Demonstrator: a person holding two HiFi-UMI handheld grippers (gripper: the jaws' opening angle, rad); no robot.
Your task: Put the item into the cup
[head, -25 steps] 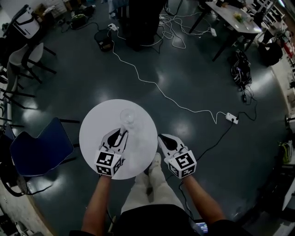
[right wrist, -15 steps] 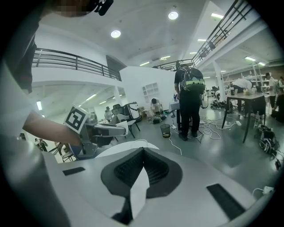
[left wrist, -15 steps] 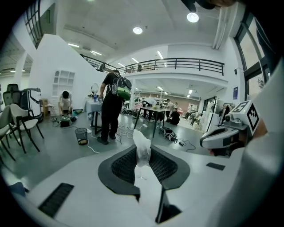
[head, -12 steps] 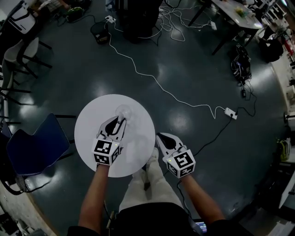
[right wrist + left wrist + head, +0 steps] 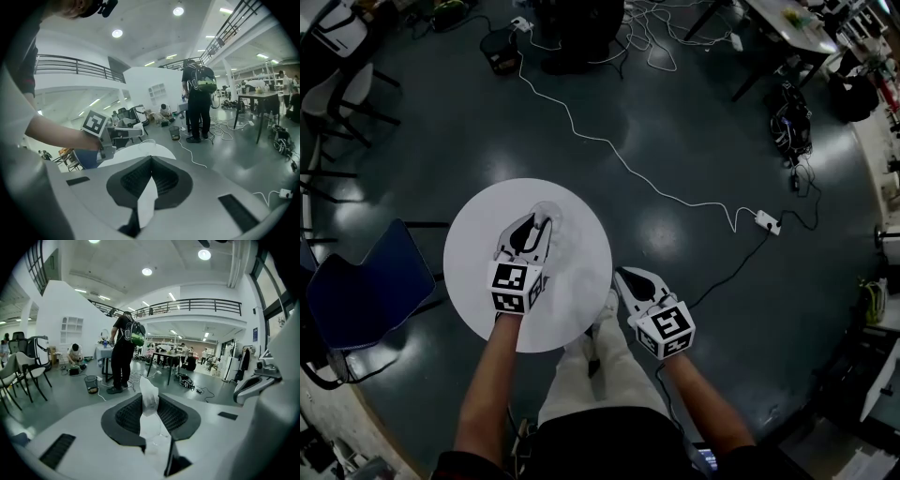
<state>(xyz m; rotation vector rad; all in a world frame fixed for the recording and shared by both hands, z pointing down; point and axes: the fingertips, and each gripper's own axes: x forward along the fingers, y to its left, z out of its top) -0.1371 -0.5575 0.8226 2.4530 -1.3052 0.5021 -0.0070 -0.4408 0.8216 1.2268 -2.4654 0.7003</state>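
The left gripper reaches across the round white table, fingers pointing away from the person. They are clamped on the item, a pale crumpled scrap that looks like tissue or thin wrapper. The grip is at the very tips, and the scrap's top pokes out past them. That suits something so limp: a tip pinch leaves most of it hanging free, so it should drop cleanly once the fingers part.

The cup is clear and hard to read against the white top. In the head view its faint outline sits on the table just beyond the left fingertips, toward the far edge. I cannot tell whether the item is above the rim yet or just short of it. So the item appears to be at the carry stage, held in the air near the cup and not yet inside.

The right gripper hangs off the table over the floor, beside the person's leg, with its fingers together and nothing between them. Parked there, it keeps clear of the left gripper's path, since 1 gripper is enough for this job.
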